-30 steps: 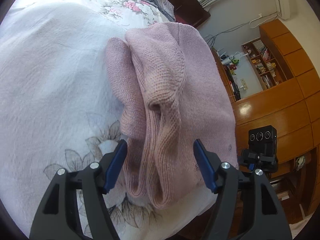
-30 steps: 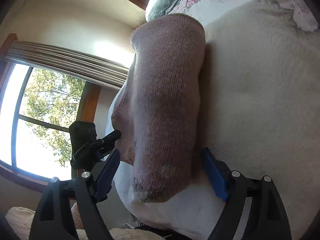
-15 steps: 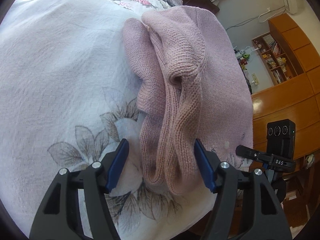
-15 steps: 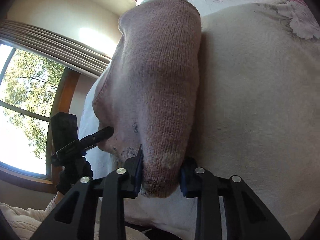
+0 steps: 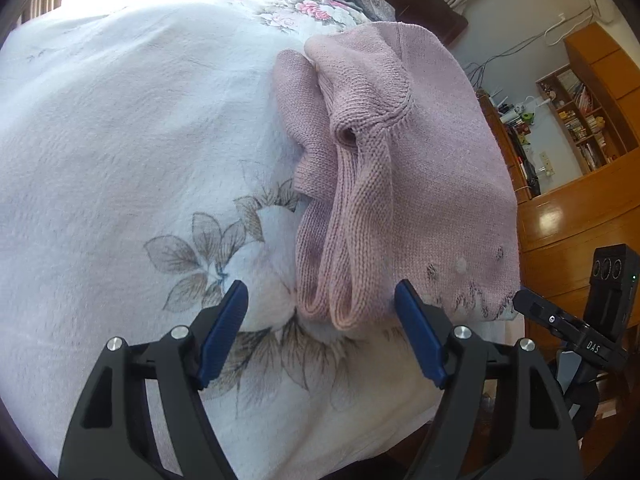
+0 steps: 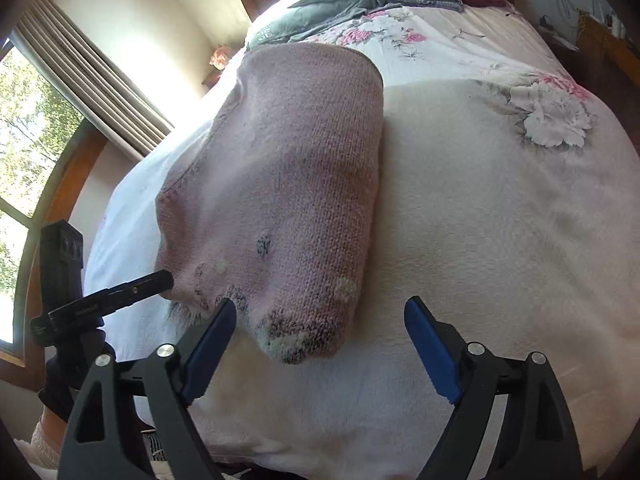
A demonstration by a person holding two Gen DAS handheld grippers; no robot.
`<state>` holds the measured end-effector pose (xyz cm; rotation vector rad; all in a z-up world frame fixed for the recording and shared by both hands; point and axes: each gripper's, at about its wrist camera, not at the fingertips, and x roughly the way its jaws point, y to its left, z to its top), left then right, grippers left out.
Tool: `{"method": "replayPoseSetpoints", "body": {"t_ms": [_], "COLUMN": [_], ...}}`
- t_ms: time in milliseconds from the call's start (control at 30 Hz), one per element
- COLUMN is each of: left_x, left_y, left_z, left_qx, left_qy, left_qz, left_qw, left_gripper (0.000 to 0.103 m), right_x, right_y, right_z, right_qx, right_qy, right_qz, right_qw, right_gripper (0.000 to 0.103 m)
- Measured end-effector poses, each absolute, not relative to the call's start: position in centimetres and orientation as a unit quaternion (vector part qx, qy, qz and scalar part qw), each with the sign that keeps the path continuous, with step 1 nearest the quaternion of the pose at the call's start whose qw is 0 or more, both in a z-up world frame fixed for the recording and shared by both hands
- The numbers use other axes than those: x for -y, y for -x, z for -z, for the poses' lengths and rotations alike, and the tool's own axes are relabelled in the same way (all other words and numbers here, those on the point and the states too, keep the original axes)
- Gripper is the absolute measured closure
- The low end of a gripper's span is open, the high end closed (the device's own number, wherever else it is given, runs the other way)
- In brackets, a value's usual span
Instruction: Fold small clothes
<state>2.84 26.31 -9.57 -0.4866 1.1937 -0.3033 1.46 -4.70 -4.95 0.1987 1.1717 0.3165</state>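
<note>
A pink knitted garment (image 5: 404,168) lies folded into a thick bundle on a white floral bedspread (image 5: 120,152), near the bed's edge. Its folded sleeve loops point toward my left gripper (image 5: 322,330), which stands open just short of them, touching nothing. In the right wrist view the same pink garment (image 6: 288,184) shows its rounded folded end with dark and white flecks. My right gripper (image 6: 320,344) is open, its blue pads on either side of that end but apart from it.
Grey bedding (image 6: 320,8) and a headboard lie at the far end of the bed. A wooden cabinet with bookshelves (image 5: 584,128) stands past the bed's edge. A window with curtains (image 6: 60,92) is at the left. The other gripper's camera (image 5: 608,280) shows at right.
My right gripper was shut on the garment's end half a second ago and has let go and pulled back. My left gripper has drawn back from the sleeve loops, staying open.
</note>
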Motion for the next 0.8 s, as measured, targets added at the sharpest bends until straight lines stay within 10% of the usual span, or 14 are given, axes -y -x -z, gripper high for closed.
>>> {"method": "replayPoseSetpoints", "body": {"t_ms": [800], "left_x": [-24.5], "left_y": [2.9], "left_z": [0.6], "left_qx": [-0.510], "left_qy": [0.106], "left_qz": [0.058], "left_qw": [0.851], "left_gripper": [0.020], "right_x": [3.0], "right_y": [3.3], "right_z": [-1.8], "right_qx": [-0.487], "right_qy": [0.005], "right_qz": [-0.051], "right_qw": [0.872], "right_gripper": [0.004]}}
